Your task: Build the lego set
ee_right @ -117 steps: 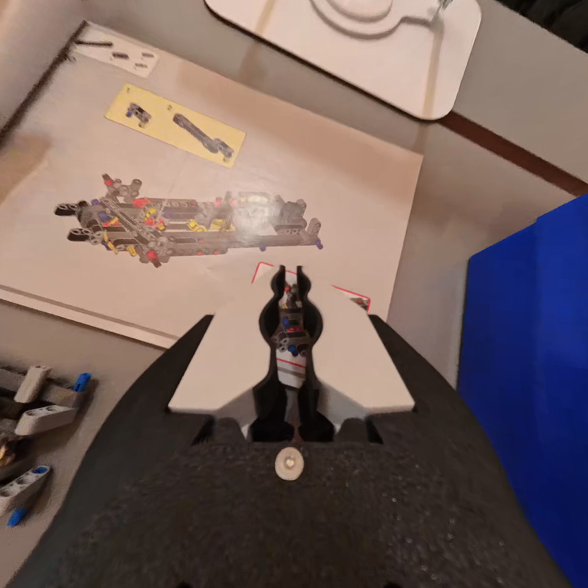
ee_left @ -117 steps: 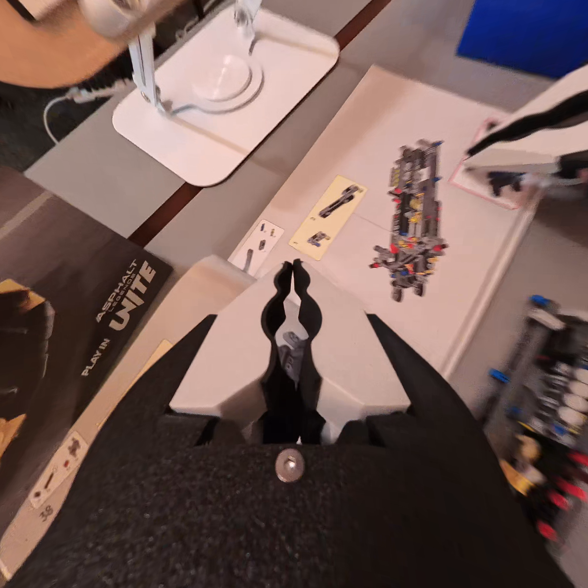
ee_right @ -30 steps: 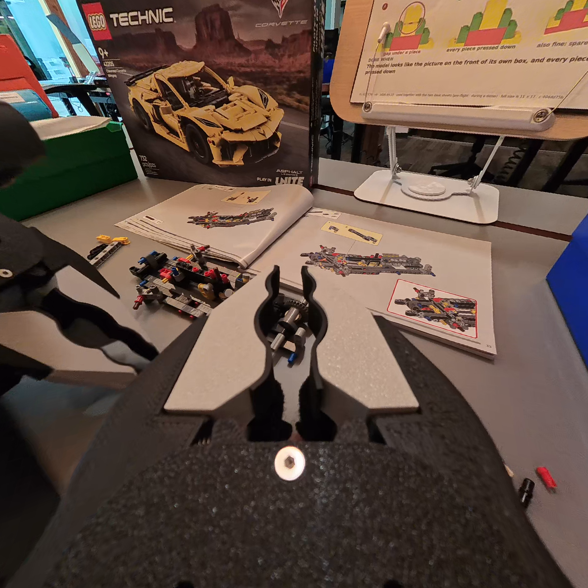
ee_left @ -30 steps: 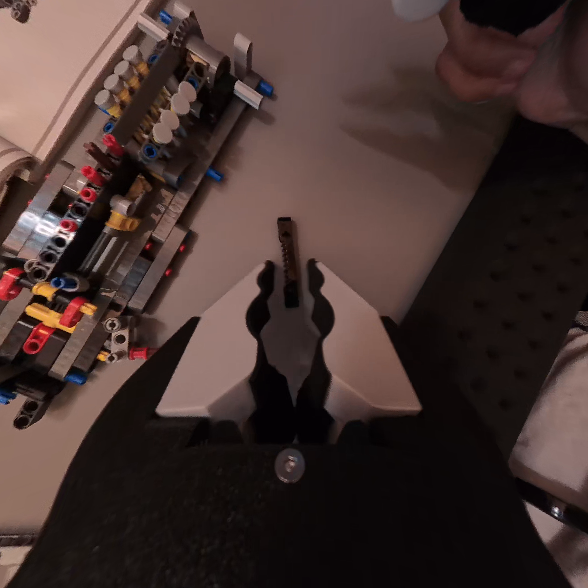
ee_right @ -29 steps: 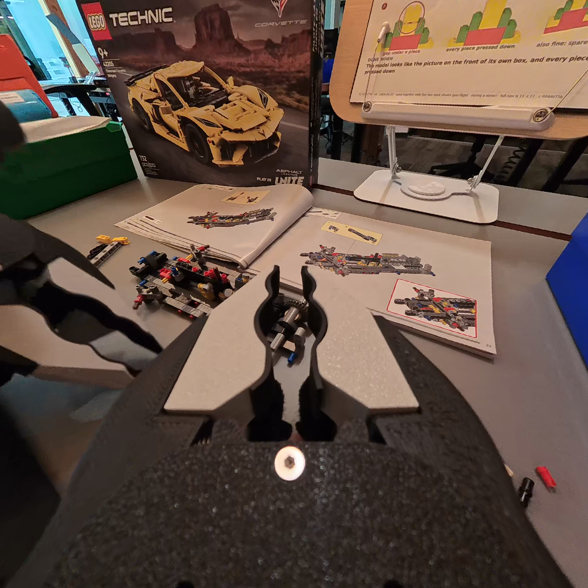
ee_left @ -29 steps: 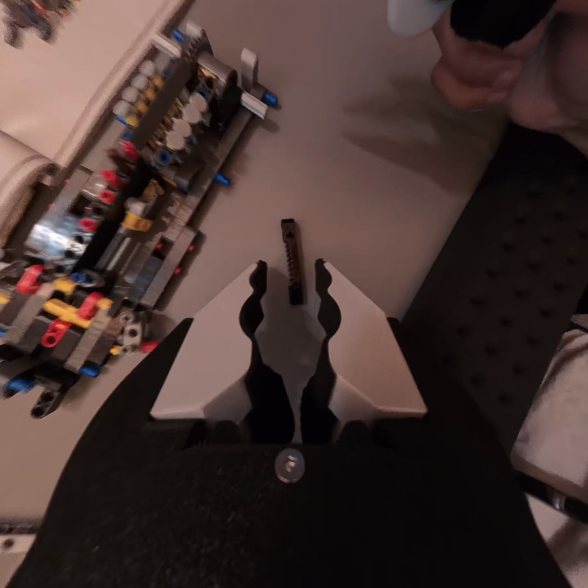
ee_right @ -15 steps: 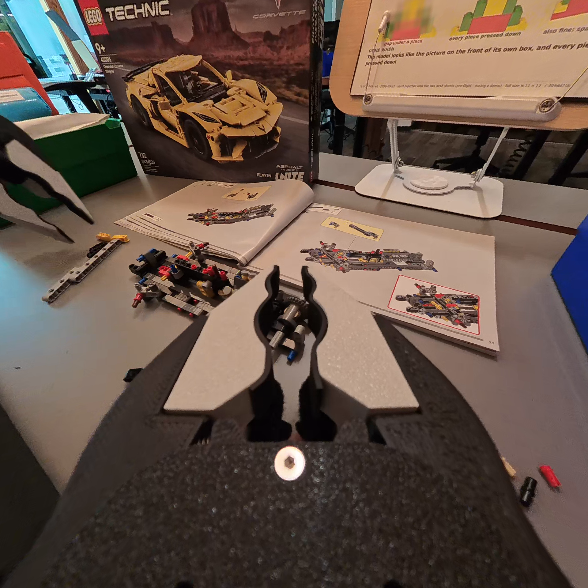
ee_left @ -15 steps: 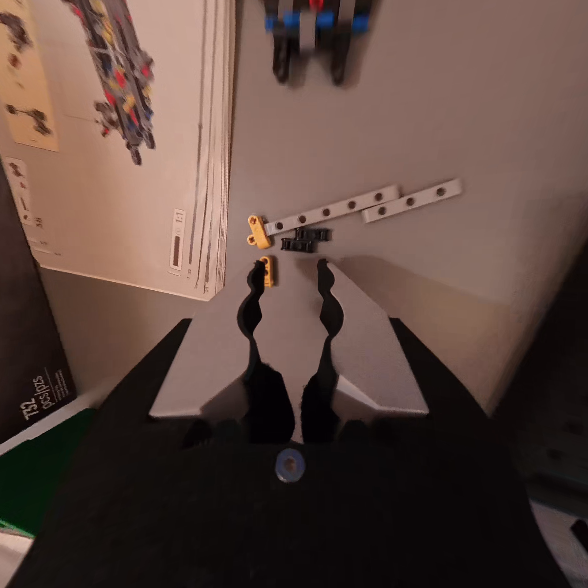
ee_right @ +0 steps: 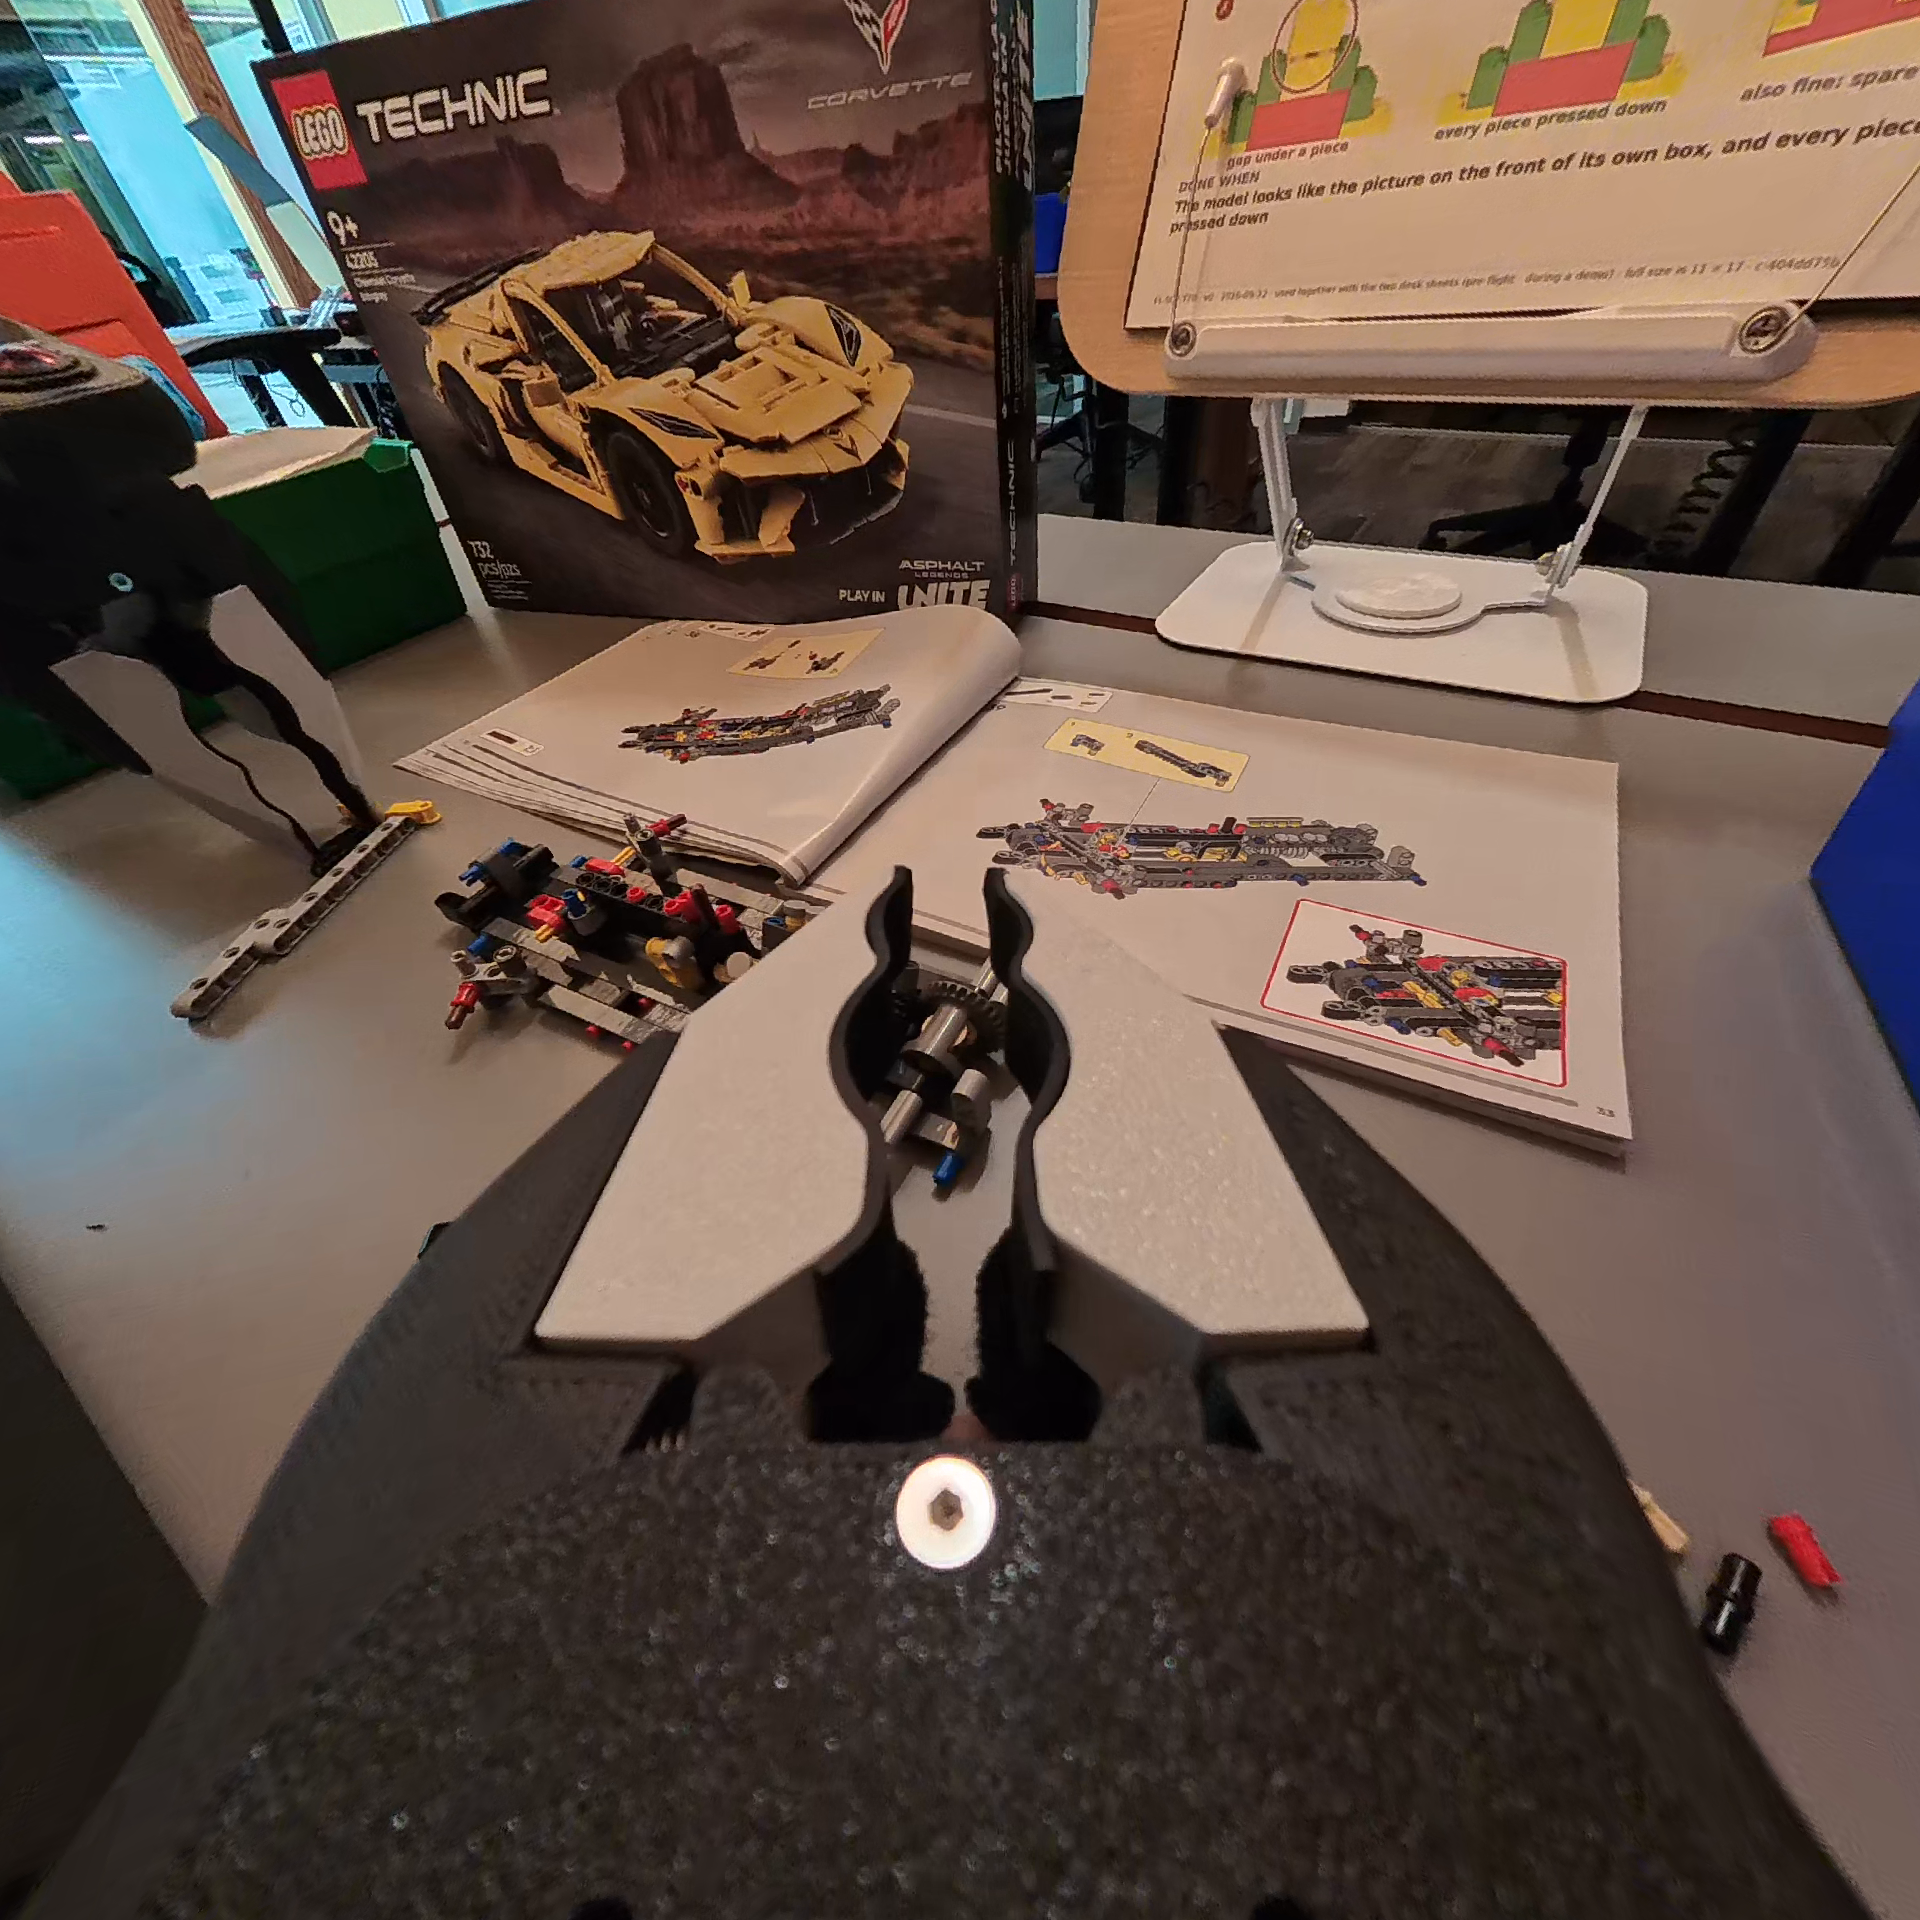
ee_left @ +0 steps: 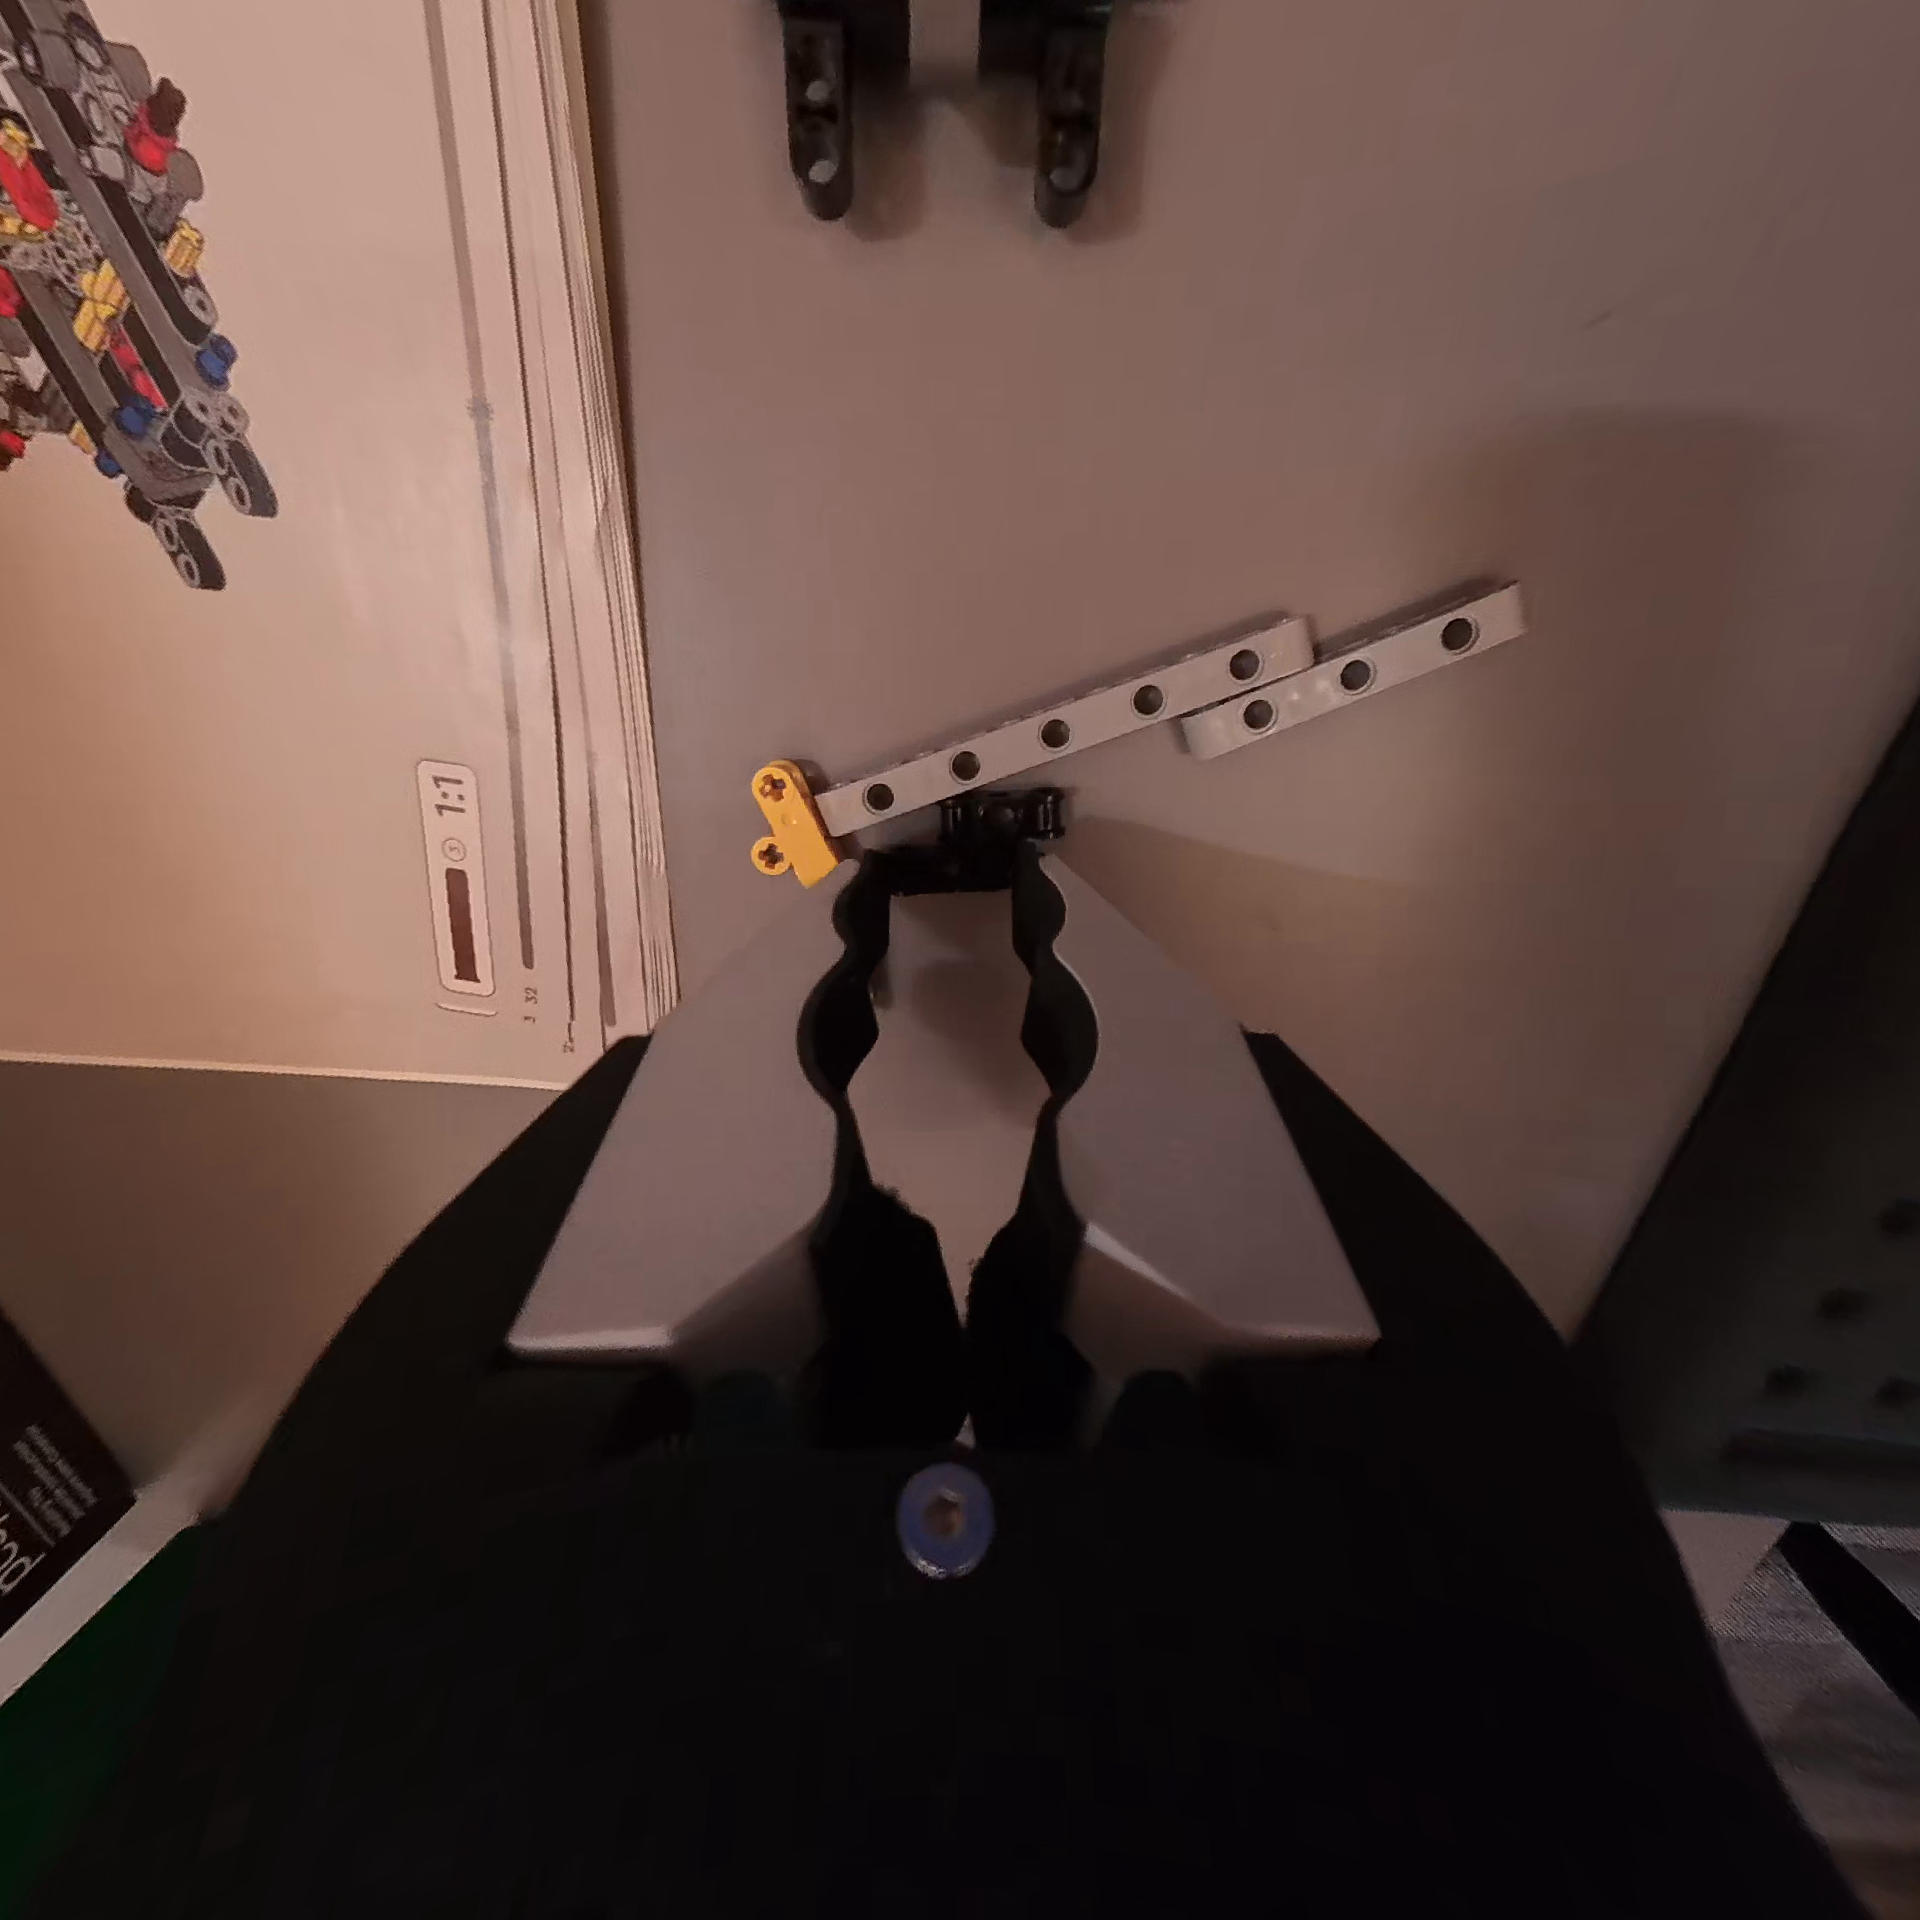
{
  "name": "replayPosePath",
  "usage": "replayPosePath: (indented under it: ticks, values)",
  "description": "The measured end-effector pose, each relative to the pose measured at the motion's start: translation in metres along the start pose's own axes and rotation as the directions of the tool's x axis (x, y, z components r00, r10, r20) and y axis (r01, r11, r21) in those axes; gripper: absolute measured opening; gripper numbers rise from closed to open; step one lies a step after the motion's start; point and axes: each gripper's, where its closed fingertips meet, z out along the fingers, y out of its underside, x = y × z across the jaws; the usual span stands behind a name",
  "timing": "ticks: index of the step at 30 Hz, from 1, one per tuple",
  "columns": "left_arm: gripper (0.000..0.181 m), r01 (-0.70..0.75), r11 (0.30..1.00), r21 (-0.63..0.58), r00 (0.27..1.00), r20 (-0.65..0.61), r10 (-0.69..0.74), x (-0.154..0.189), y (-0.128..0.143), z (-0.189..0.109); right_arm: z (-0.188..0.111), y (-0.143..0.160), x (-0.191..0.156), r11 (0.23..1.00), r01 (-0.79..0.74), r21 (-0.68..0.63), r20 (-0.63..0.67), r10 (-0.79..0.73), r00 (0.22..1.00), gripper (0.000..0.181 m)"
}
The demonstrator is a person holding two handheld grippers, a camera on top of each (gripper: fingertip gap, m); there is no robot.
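Your left gripper (ee_left: 948,878) is spread, its tips straddling a small black connector (ee_left: 1000,814) on the table, just beside the long grey beam (ee_left: 1055,732) with the yellow piece (ee_left: 792,824) at its end. Centre on the connector, then close gently so neither beam is nudged. Your right gripper (ee_right: 948,894), jaws slightly parted and empty, hovers over the chassis (ee_right: 613,930); keep it steady.

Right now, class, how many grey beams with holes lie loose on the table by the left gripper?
2: a long beam beside the yellow connector, and a short beam at its far end.
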Motion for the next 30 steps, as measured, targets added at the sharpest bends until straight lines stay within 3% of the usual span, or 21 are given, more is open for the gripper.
replayPosePath:
  ticks: [4,6,9,12,15,18,21,25,30]
  values:
    - [0.021,0.000,0.998,-0.061,0.999,0.053,0.003,-0.009,0.011,-0.010,0.000,-0.001,0.001,1.000,-0.007,0.004,-0.002,0.007,1.000,0.013]
    - [0.021,0.000,0.999,-0.032,0.994,0.105,0.003,-0.013,0.003,-0.027,0.001,0.000,0.002,1.000,-0.003,0.000,-0.005,0.003,1.000,0.013]
    - [0.021,-0.029,0.986,0.163,0.996,0.092,0.014,0.007,-0.049,-0.052,0.001,0.002,0.003,1.000,0.002,-0.009,-0.013,-0.002,1.000,0.013]
    - [0.021,-0.118,0.934,0.338,0.992,-0.004,0.126,0.056,-0.113,-0.049,0.002,0.003,0.004,1.000,0.006,-0.014,-0.018,-0.006,1.000,0.013]
    - [0.021,-0.220,0.909,0.354,0.969,-0.024,0.244,0.088,-0.152,-0.021,0.001,0.003,0.006,1.000,0.006,-0.016,-0.030,-0.006,1.000,0.013]
    - [0.021,-0.236,0.907,0.348,0.959,-0.070,0.276,0.098,-0.176,0.001,0.000,0.005,0.008,1.000,0.004,-0.022,-0.039,-0.005,0.999,0.012]
    - [0.021,-0.249,0.912,0.326,0.946,-0.120,0.301,0.105,-0.184,0.012,0.000,0.005,0.007,1.000,0.012,-0.022,-0.040,-0.013,0.999,0.011]
    - [0.021,-0.296,0.927,0.231,0.934,-0.132,0.331,0.106,-0.174,0.026,0.001,0.008,0.004,0.999,0.031,-0.039,-0.035,-0.033,0.999,0.012]
    - [0.022,-0.294,0.925,0.239,0.937,-0.121,0.329,0.108,-0.175,0.029,0.004,0.015,0.002,0.993,0.082,-0.082,-0.057,-0.087,0.995,0.014]
